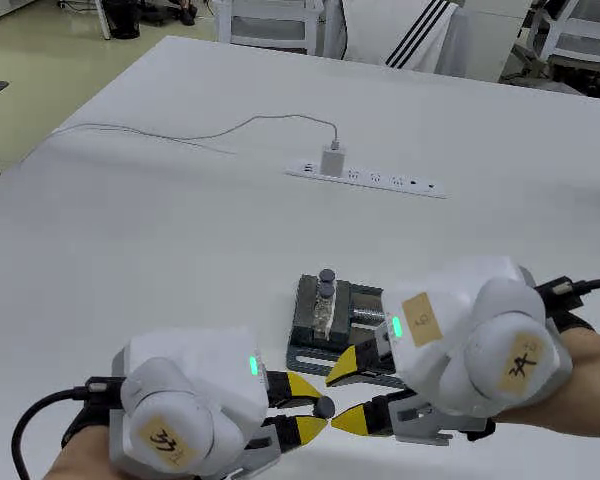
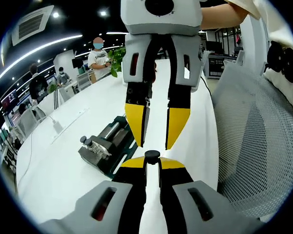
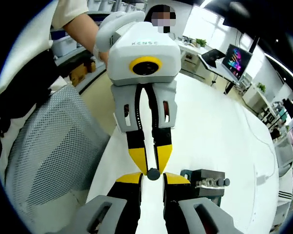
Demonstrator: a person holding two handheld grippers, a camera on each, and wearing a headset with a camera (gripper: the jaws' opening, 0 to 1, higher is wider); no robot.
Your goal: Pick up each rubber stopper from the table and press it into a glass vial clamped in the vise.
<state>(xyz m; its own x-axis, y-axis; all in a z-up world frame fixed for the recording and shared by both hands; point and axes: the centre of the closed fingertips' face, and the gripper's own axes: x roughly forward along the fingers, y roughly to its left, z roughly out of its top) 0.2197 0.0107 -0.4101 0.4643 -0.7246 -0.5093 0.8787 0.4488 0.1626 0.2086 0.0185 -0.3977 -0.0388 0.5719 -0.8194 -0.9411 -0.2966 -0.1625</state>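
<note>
A small dark rubber stopper (image 1: 323,407) is held above the table's near edge, with my left gripper (image 1: 315,407) shut on it at its yellow tips. My right gripper (image 1: 346,394) faces it from the right, open, its two tips just short of the stopper on either side. In the left gripper view the stopper (image 2: 152,156) sits at my left gripper (image 2: 152,163), and the right gripper (image 2: 155,145) reaches down from the top with its jaws apart. Just behind stands the dark vise (image 1: 320,325) clamping a clear vial (image 1: 325,310) with dark stoppers on top. The vise (image 3: 205,181) also appears in the right gripper view.
A white power strip (image 1: 365,178) with a plugged-in charger (image 1: 333,160) and a thin cable lies further back on the white table (image 1: 180,220). A mesh chair (image 2: 249,136) stands at the table's near edge. People and desks are far off.
</note>
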